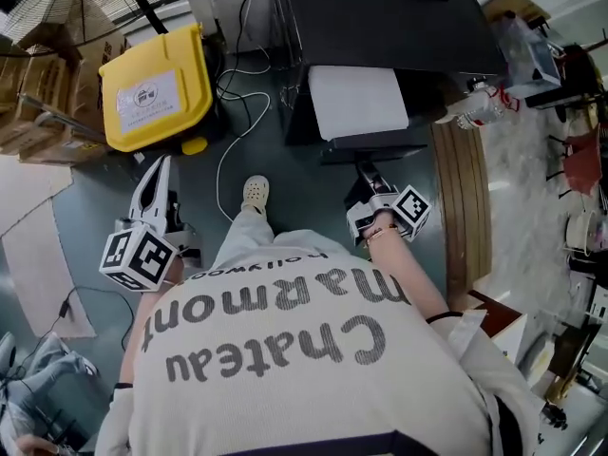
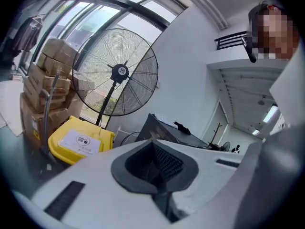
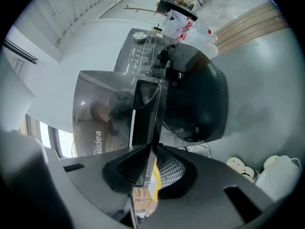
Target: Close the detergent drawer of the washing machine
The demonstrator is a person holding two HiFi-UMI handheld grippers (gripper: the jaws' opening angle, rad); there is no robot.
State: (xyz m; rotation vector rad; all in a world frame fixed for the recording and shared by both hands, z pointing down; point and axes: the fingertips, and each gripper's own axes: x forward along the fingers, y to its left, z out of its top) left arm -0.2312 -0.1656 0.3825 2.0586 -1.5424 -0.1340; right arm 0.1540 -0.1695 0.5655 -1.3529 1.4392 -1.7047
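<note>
The dark washing machine point(image 1: 380, 17) stands ahead of me, and its white detergent drawer point(image 1: 356, 101) is pulled out toward me. A dark front panel point(image 1: 372, 150) closes the drawer's near end. My right gripper point(image 1: 366, 177) reaches up to that panel. In the right gripper view the machine point(image 3: 102, 111) appears turned on its side, and my right gripper point(image 3: 150, 161) is shut on the thin edge of the drawer front point(image 3: 145, 111). My left gripper point(image 1: 159, 167) hangs low at the left over the floor. Its jaws point(image 2: 155, 168) are together with nothing between them.
A yellow lidded bin point(image 1: 157, 88) sits on the floor left of the machine, with cardboard boxes point(image 1: 38, 84) and a big fan point(image 2: 119, 73) behind it. Cables point(image 1: 237, 131) lie between bin and machine. A wood-edged counter point(image 1: 465, 207) runs along the right. My shoe point(image 1: 255, 195) is below the drawer.
</note>
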